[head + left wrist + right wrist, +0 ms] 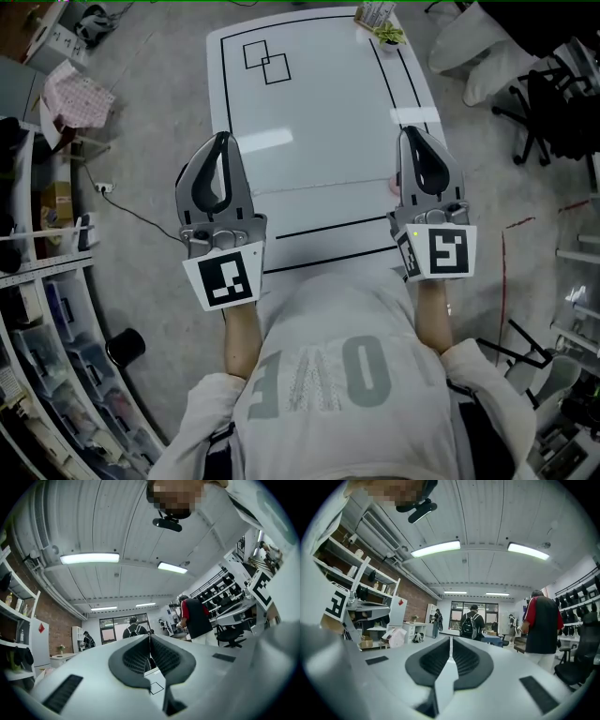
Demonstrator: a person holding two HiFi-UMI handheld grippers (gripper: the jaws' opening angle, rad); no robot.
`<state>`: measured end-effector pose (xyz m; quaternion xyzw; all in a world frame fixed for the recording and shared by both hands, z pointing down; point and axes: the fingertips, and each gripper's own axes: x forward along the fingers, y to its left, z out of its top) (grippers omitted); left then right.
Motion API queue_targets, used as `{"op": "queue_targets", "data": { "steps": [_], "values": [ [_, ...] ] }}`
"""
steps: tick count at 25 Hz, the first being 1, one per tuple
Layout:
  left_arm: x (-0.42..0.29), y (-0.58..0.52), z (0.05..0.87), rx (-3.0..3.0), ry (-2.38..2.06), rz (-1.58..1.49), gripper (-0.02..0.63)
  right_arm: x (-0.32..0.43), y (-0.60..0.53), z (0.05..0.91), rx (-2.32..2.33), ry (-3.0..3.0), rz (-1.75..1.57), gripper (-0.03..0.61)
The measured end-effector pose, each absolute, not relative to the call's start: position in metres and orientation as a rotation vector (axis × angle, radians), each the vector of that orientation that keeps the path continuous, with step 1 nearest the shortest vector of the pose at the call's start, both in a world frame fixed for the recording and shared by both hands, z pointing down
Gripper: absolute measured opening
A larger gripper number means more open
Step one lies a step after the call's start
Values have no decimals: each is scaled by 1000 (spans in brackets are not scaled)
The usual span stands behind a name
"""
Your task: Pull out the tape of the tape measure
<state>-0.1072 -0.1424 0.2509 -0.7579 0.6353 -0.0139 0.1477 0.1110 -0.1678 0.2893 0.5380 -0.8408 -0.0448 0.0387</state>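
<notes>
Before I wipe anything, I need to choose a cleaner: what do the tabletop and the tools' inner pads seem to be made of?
Tabletop: smooth white laminate or coated board, probably; it reflects light softly.
Pads on the left tool and right tool: dark, matt, ribbed, likely rubber or soft plastic.

1. The left gripper (222, 141) sits left of centre in the head view, tips towards the top of the frame, with its jaws pressed together on nothing.
2. The right gripper (411, 134) sits right of centre at the same height, its jaws likewise together and empty.
3. The bare left forearm (241, 337) and right forearm (434, 317) run up from the lower frame, roughly parallel.
</notes>
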Motion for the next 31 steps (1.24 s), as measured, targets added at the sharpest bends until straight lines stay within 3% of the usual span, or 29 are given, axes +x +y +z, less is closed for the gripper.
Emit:
{"op": "queue_targets", "data": {
  "steps": [10,31],
  "values": [
    [-85,-139,261,-2249,1769,-79,29,77,-154,291,1528,-2627,-176,35],
    [-97,-146,263,-2219,1816,-88,29,104,-160,299,1584,-2573,-136,35]
  ]
}}
